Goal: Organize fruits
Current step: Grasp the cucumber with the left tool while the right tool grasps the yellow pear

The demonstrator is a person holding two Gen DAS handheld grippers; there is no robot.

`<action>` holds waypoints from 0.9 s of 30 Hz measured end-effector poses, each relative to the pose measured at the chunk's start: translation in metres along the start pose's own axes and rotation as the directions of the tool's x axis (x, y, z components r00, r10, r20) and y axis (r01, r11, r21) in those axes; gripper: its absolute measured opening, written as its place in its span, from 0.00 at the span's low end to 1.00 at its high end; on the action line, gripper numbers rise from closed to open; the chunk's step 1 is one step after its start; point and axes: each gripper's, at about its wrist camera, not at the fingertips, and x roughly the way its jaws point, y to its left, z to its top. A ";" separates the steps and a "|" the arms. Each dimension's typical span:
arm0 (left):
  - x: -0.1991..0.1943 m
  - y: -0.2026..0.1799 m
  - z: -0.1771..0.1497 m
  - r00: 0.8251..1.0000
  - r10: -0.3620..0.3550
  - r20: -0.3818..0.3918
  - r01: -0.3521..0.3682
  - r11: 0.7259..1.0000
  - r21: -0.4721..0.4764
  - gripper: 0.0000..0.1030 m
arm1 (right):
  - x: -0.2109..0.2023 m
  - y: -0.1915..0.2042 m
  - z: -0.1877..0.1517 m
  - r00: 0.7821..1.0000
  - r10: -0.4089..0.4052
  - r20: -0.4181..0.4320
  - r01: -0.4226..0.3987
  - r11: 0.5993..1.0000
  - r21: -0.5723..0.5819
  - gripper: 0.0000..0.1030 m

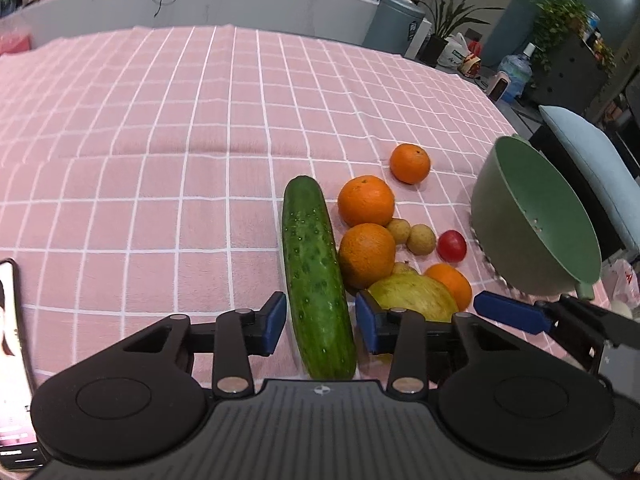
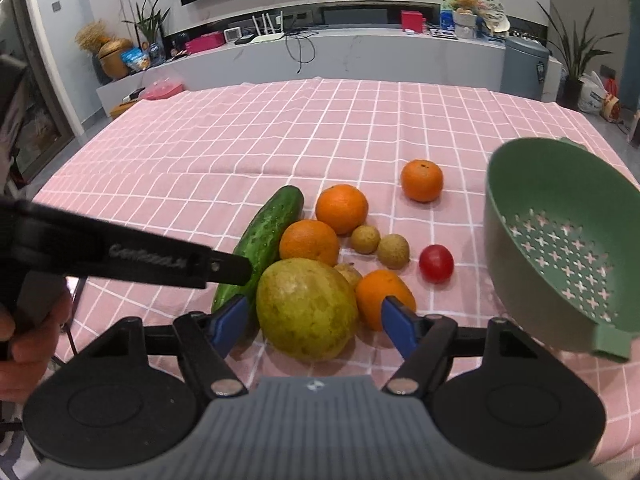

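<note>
Two grippers hang low over the pink checked cloth (image 2: 280, 140), which covers the whole table. Largest on it is the green colander (image 2: 560, 240), tipped on its side at the right edge, its holed bottom facing the fruit. Next comes the cucumber (image 1: 316, 276), lying lengthwise between the spread fingers of the left gripper (image 1: 321, 322); the blue pads (image 1: 274, 322) stand on either side of it, and I cannot tell whether they touch it. Beside it lies a yellow-green pear (image 2: 306, 310), flanked by the parted fingers of the right gripper (image 2: 314, 326), with gaps showing on both sides.

Four oranges sit around: two (image 2: 342, 208) (image 2: 309, 242) touching each other just beside the cucumber, one (image 2: 384, 298) near the right gripper's right finger, and one (image 2: 422, 180) apart, farther out on the cloth. A red tomato (image 2: 436, 263) rests between the pile and the colander. Smallest are two brownish longans (image 2: 365, 239) (image 2: 393, 251), side by side in the middle of the group. A phone (image 1: 12, 360) lies at the table's left edge.
</note>
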 end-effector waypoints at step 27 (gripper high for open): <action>0.004 0.015 -0.019 0.990 -0.010 -0.140 -0.002 0.996 -0.087 0.40 | -0.016 0.002 -0.023 0.999 -0.030 -0.029 0.029 0.999 -0.036 0.55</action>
